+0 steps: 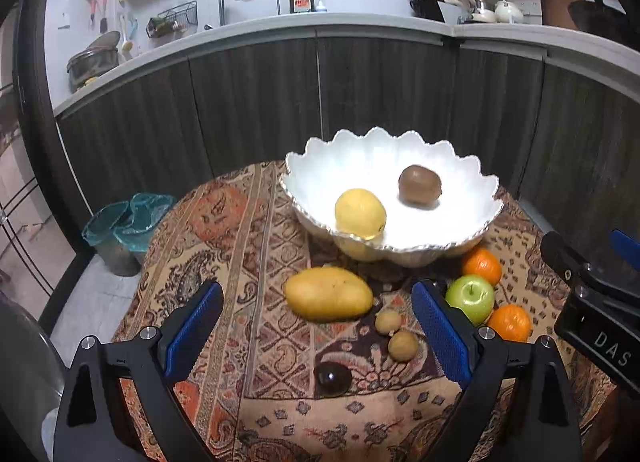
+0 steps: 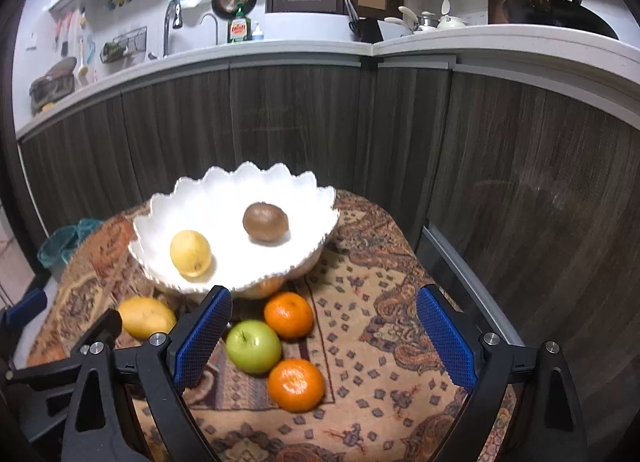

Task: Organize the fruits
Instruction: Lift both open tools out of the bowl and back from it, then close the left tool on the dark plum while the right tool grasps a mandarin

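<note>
My left tongs [image 1: 316, 336] are spread wide with nothing between the blue pads, hanging over the patterned cloth [image 1: 248, 246] that covers the round worktop. My right tongs [image 2: 322, 332] are spread just as wide and grip nothing either. The landmark is the white scalloped bowl [image 1: 460, 165], which sits at the far side of the cloth. Inside it lie 1 lemon [image 1: 360, 213] toward its left and 1 kiwi [image 1: 420, 184] toward its right, apart from each other. In front of the bowl, on the cloth, a mango [image 1: 328, 294] lies on its side. Nearer to me than the mango are 2 small tan round fruits [image 1: 396, 334] side by side, and a dark round fruit [image 1: 332, 378] nearer still. To the front right of the bowl a green apple [image 2: 253, 346] sits between 2 oranges [image 2: 289, 314], touching or nearly touching both.
</note>
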Motion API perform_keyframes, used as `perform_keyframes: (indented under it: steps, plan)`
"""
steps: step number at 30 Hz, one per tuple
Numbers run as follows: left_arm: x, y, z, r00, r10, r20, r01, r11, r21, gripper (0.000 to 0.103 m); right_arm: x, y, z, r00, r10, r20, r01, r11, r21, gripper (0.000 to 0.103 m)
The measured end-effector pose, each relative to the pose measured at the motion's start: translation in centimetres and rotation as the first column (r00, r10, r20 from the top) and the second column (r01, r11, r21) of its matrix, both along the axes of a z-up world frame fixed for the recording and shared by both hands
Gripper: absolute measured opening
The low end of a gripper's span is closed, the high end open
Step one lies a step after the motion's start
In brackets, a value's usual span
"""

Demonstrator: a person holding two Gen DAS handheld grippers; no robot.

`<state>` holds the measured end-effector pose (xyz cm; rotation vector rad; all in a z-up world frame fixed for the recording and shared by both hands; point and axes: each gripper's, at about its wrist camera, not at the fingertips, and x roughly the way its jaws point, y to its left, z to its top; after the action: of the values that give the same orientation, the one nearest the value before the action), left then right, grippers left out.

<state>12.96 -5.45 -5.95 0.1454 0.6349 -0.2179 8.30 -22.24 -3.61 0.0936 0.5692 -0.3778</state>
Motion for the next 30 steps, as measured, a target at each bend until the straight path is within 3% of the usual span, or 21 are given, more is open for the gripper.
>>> perform_keyframes:
  steps: [25, 30]
  plan:
    - [0.8, 0.9, -5.4, 0.987, 0.018, -0.157, -0.011, 0.999, 0.049, 0.096, 0.7, 0.8, -7.4, 0.984, 0.062, -0.164, -0.049, 0.995, 0.083, 0.093]
    - [1.2, 0.8, -6.2, 0.981, 0.011, -0.194, -0.002, 0.999, 0.047, 0.087, 1.0, 0.8, -7.9, 0.981, 0.061, -0.187, -0.046, 0.995, 0.084, 0.090]
